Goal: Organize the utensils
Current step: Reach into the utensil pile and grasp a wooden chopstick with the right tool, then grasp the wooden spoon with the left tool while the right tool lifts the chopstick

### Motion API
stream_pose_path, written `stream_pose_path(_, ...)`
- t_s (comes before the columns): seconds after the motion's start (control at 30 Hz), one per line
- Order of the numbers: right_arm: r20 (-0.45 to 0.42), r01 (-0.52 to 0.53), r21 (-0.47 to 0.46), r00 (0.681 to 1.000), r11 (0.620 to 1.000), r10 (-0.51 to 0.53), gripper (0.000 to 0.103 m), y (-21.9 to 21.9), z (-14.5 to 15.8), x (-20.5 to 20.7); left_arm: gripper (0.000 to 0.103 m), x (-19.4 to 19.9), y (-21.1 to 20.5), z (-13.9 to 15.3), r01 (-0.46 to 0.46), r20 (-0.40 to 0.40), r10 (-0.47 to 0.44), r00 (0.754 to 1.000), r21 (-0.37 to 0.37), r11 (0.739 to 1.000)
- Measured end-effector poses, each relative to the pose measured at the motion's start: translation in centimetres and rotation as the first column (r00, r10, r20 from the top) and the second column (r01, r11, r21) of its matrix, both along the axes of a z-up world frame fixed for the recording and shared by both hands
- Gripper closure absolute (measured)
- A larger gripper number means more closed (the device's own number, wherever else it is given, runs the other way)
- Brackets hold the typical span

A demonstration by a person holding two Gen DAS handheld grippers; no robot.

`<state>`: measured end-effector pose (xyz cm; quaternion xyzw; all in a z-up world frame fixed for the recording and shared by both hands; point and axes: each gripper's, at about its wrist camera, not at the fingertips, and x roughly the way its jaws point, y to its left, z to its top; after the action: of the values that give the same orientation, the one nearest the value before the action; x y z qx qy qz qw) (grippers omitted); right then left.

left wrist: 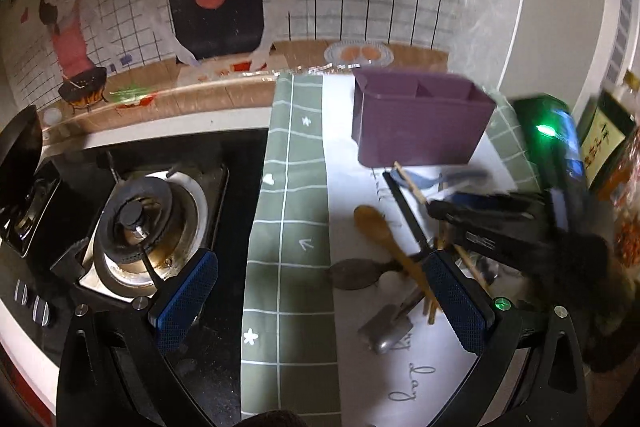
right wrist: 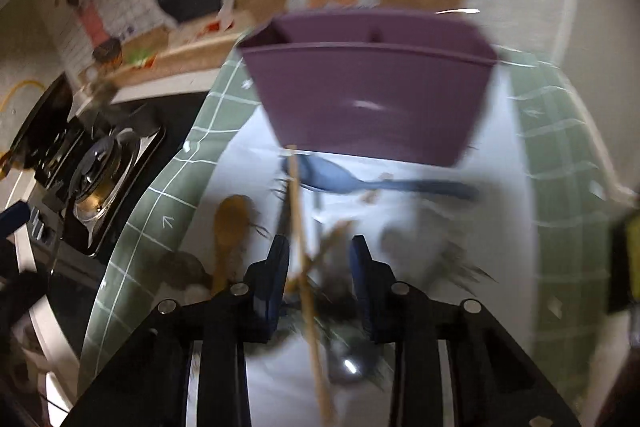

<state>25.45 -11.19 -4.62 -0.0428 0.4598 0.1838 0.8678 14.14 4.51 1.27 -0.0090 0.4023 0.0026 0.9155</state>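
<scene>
Counter: kitchen worktop with a green grid mat [left wrist: 286,211] and a white centre panel, cartoon backsplash behind.
Holder: one purple holder [left wrist: 416,119], upright at the far end of the mat, two compartments visible, both seemingly without utensils.
Utensils: loose pile on the white panel, in front of the holder.
Wooden spoon: one [left wrist: 384,231], bowl toward the holder, handle crossing the pile.
Blue spoon: one [right wrist: 344,179], lying crosswise just before the holder.
Chopsticks: one wooden chopstick [right wrist: 300,227] clear; exact count of the thin sticks cannot be told.
Metal pieces: one dark ladle-like head [left wrist: 354,273] and one grey spatula [left wrist: 386,327], near the left gripper.
Left gripper: [left wrist: 320,303] spread wide, grasping nothing, over the mat's edge.
Right gripper: [right wrist: 320,263] parted, low over the pile; the chopstick runs between its fingers, contact unclear through blur.
Stove: one gas burner [left wrist: 136,215] left of the mat.
</scene>
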Motion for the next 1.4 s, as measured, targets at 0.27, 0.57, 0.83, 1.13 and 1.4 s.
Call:
stream_pose_path(0.27, -0.052, 0.01, -0.049, 0.999, 0.999, -0.013, 0.097, 0.4, -1.2, 0.6, 0.0, -0.6, -1.4, -0.2, 0.002, -0.02, -0.001, 1.0, 0.025, 1.0)
stream_pose_path(0.57, 0.065, 0.094, -0.059, 0.994, 0.994, -0.09, 0.097, -4.7, 2.8, -5.3, 0.0, -2.4, -3.5, -1.2, 0.018, -0.06, -0.018, 0.998, -0.01, 1.0)
stream_pose_path(0.83, 0.063, 0.181, -0.026, 0.982, 0.983, -0.179, 0.097, -6.0, 4.0, -7.5, 0.0, 1.4, -2.9, -2.7, 0.126, -0.099, -0.13, 0.987, -0.046, 0.991)
stream_pose_path(1.13, -0.072, 0.391, -0.018, 0.917, 0.92, -0.391, 0.097, -10.6, 0.8, -10.0, 0.012, 7.0, -2.6, -4.4, 0.192, -0.12, -0.211, 0.97, -0.155, 0.969)
stream_pose_path(1.4, -0.064, 0.382, -0.006, 0.922, 0.924, -0.382, 0.097, -12.6, -0.2, -11.2, 0.048, 8.9, -2.5, -7.1, 0.136, -0.221, -0.181, 0.958, -0.207, 0.969)
